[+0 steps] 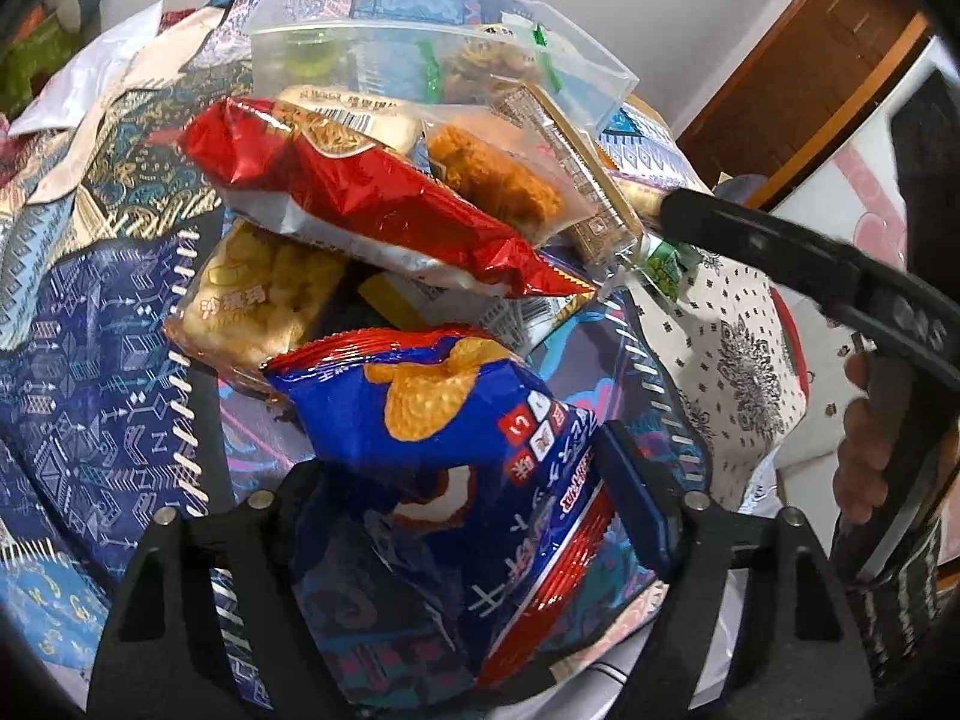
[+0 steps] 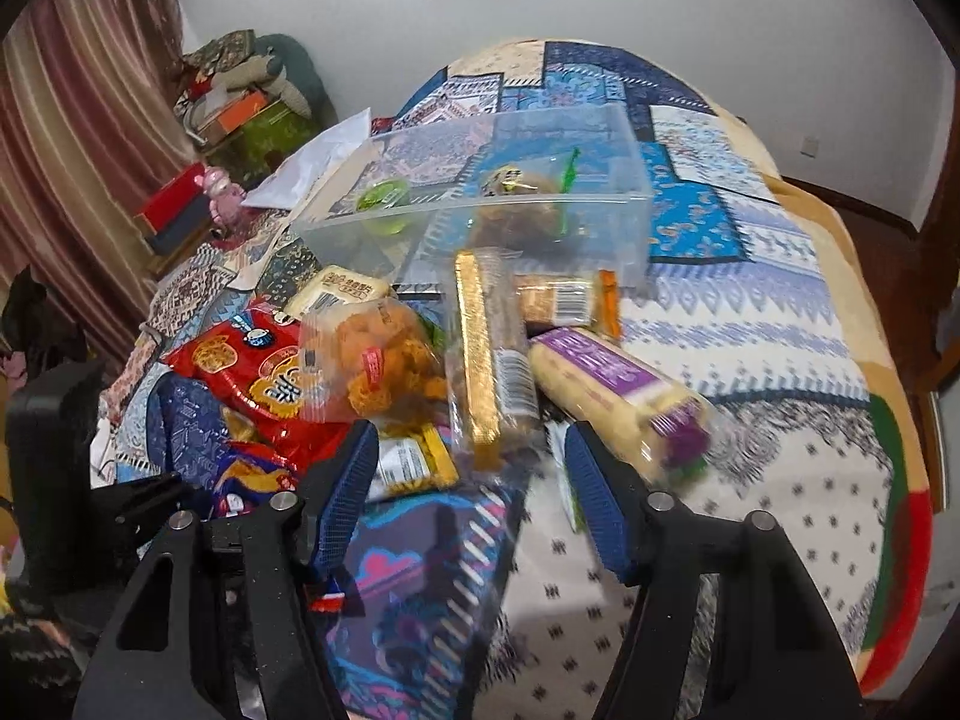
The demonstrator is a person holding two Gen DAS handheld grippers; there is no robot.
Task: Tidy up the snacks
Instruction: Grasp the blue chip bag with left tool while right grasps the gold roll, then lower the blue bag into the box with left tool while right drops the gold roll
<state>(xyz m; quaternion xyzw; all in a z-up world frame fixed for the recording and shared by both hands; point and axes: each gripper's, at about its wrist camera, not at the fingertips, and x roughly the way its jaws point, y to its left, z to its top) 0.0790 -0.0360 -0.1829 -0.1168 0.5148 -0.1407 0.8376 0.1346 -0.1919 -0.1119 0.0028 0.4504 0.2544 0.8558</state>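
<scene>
Several crinkly snack packets lie heaped on the patterned quilt (image 2: 750,324), at six o'clock from the clear plastic tub (image 2: 480,204). Left gripper (image 1: 480,516) grasps a blue chip bag (image 1: 456,420). Right gripper (image 2: 474,492) hangs released, nothing between its jaws, beside a gold-edged wafer pack (image 2: 489,360).

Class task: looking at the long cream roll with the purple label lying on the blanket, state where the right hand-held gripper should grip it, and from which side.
Grip the cream roll mid-length, from above, jaws across its narrow width: it lies flat with its top clear.
</scene>
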